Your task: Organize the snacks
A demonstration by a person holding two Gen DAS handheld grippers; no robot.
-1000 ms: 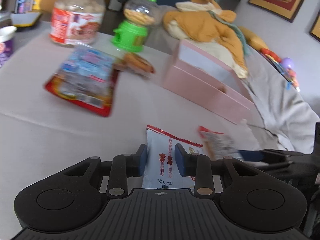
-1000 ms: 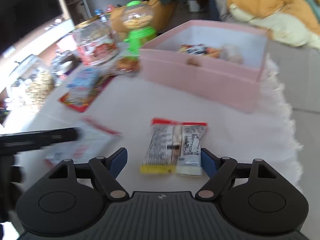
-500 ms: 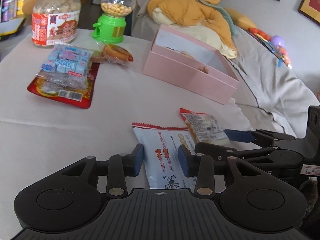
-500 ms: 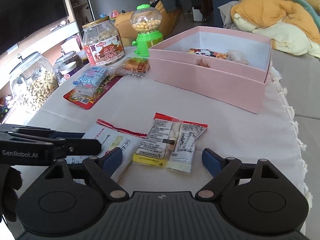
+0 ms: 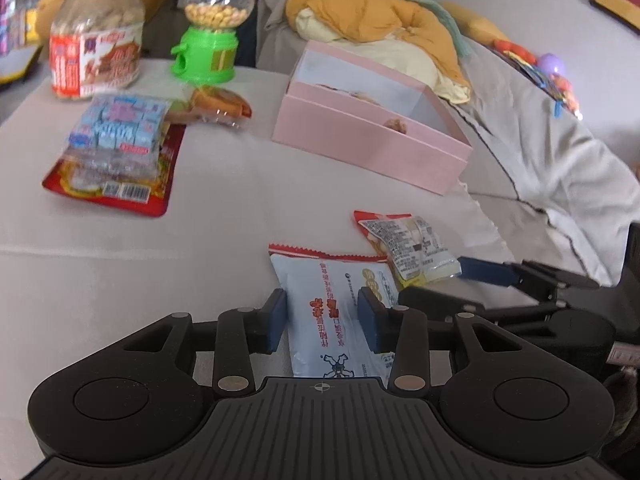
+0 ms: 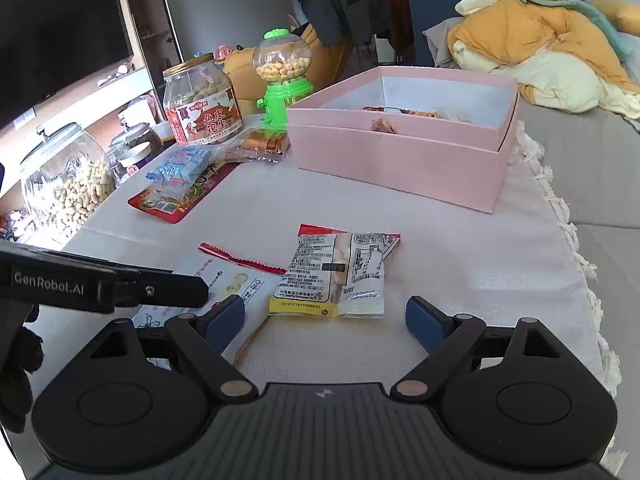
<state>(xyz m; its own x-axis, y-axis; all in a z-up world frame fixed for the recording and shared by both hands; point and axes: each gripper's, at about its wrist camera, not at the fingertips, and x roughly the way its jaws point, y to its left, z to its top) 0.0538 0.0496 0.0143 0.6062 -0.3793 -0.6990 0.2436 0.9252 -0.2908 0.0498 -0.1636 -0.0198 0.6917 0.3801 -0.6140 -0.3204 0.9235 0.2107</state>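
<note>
Snacks in crinkly foil and plastic wrappers lie scattered over a pale woven tablecloth [image 6: 460, 248] with a fringed edge. Between the blue pads of the left gripper [image 5: 322, 322] sits a flat white packet [image 5: 328, 312] with a red serrated top seam, red lettering and a small cartoon figure near its lower end; the jaws have just been opening, and the pads now stand slightly clear of its puffy sides, the packet resting on the cloth. Just ahead of the right gripper [image 6: 325, 320] lies a glossy clear-and-silver packet [image 6: 340, 272] printed with dense black text, a yellow barcode strip along its near edge and red at its far one; this gripper's jaws have also been widening and are spread broadly, with nothing between the pads. The two packets overlap slightly at one corner. Further ahead of both tools stands a rigid matte pink box [image 6: 400, 160], rectangular and lidless, with a few small wrapped treats inside. To its left are a flat red pouch [image 5: 108, 184] under a clear bag of blue-wrapped sweets [image 5: 118, 128], a small orange-wrapped cake [image 5: 218, 104], a round-shouldered glass jar of peanuts [image 6: 202, 104] with a gold lid, and a green plastic candy dispenser [image 6: 284, 76] with a clear globe
</note>
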